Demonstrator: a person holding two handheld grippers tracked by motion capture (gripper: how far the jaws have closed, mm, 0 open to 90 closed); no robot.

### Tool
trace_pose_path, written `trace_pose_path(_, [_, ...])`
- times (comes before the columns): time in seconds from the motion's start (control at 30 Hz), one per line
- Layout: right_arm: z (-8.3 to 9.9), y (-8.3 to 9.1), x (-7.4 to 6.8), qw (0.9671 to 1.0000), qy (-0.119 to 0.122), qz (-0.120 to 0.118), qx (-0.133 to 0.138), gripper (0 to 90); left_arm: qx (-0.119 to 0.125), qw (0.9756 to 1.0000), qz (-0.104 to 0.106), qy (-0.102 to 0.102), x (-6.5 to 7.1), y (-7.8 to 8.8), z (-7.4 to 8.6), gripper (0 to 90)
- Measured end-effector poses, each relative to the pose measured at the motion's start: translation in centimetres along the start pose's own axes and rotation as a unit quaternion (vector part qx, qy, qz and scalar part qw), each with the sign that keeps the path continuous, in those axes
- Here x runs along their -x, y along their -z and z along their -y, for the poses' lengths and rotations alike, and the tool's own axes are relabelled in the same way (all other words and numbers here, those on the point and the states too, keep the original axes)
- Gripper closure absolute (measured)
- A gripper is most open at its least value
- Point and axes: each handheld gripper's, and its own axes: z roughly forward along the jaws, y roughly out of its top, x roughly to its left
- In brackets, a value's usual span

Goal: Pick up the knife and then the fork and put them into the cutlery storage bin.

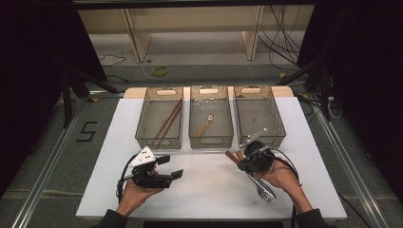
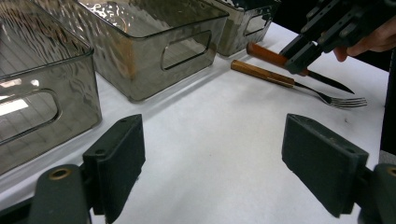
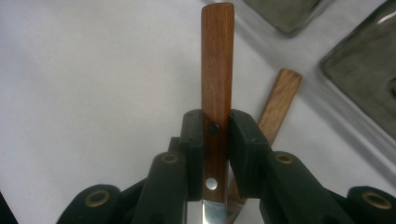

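Near right bin (image 1: 259,115), right gripper (image 3: 215,140) clamping knife (image 3: 217,70) handle; blade hanging loose, risking swivelling, snagging fork (image 2: 299,84). Left gripper (image 2: 212,163) gaping empty.

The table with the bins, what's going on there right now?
A person sorts cutlery. The right gripper is shut on a wooden-handled knife, held just above the white table. A fork lies beside it. The left gripper waits open near three grey bins; two already hold utensils.
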Motion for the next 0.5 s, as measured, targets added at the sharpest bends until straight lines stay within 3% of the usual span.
trace_pose_path(0.13, [0.0,1.0,0.5,0.9995,-0.008,-0.013,0.028,77.0,0.000,1.0000,-0.003,-0.001,-0.2,0.0,0.0,20.7])
trace_pose_path(0.5, [-0.8,3.8,2.3,0.9951,-0.031,-0.001,0.094,77.0,0.009,0.9999,-0.008,0.006,-0.5,0.3,0.1,20.6])
